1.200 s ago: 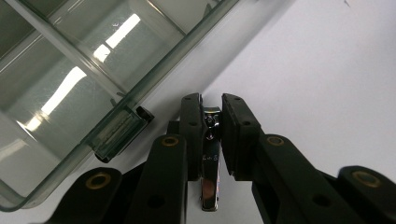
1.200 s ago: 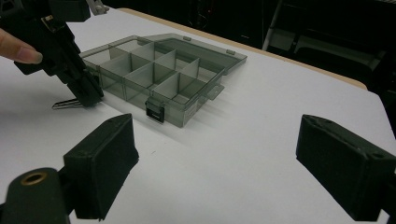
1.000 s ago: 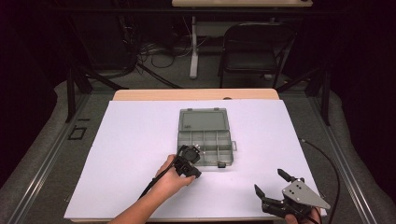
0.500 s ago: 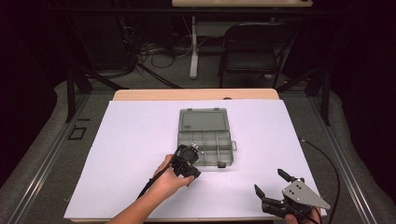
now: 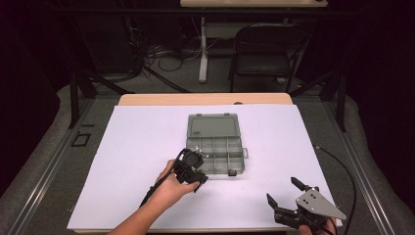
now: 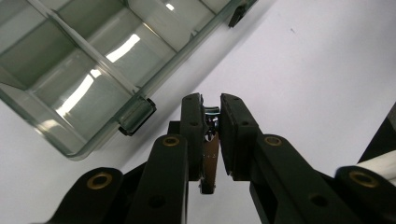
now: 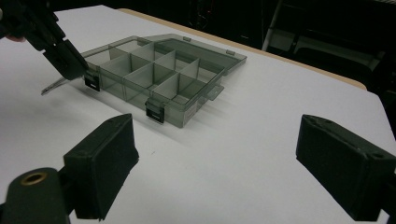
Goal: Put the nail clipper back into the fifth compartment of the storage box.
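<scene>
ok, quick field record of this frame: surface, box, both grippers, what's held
surface: white sheet over a table
box: clear grey compartment box, lid open and lying flat on the far side, two black latches on the near wall; no contents visible in the compartments seen
left gripper: beside the box's near left corner, jaws closed on a small metal part, kind cannot be told
right gripper: at the near right of the sheet, jaws wide apart, holding nothing, well apart from the box
</scene>
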A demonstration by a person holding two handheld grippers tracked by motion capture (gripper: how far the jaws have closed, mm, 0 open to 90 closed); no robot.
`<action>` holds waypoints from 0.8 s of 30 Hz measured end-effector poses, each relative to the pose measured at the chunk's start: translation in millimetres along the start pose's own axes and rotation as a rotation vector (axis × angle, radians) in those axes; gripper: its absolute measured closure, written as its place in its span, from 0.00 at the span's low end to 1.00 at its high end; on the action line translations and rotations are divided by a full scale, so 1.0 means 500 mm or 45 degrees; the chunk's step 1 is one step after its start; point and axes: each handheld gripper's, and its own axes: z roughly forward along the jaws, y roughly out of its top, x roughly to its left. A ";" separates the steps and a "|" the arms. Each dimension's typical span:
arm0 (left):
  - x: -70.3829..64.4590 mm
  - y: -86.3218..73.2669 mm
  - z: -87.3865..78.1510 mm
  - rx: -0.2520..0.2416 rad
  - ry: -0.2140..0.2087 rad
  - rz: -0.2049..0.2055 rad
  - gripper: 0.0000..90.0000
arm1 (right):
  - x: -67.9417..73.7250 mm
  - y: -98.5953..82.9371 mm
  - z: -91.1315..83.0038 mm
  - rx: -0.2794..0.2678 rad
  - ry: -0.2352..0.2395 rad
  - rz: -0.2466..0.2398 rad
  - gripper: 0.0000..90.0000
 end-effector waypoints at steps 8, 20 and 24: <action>0.005 -0.001 -0.035 -0.074 -0.005 0.002 0.89 | 0.000 0.000 0.000 0.000 -0.001 0.000 0.13; 0.017 -0.010 -0.090 -0.198 0.002 -0.015 0.89 | 0.001 0.000 0.000 0.001 -0.002 0.000 0.13; 0.024 -0.014 -0.112 -0.260 0.009 -0.026 0.89 | 0.001 0.000 -0.001 0.001 0.001 -0.003 0.13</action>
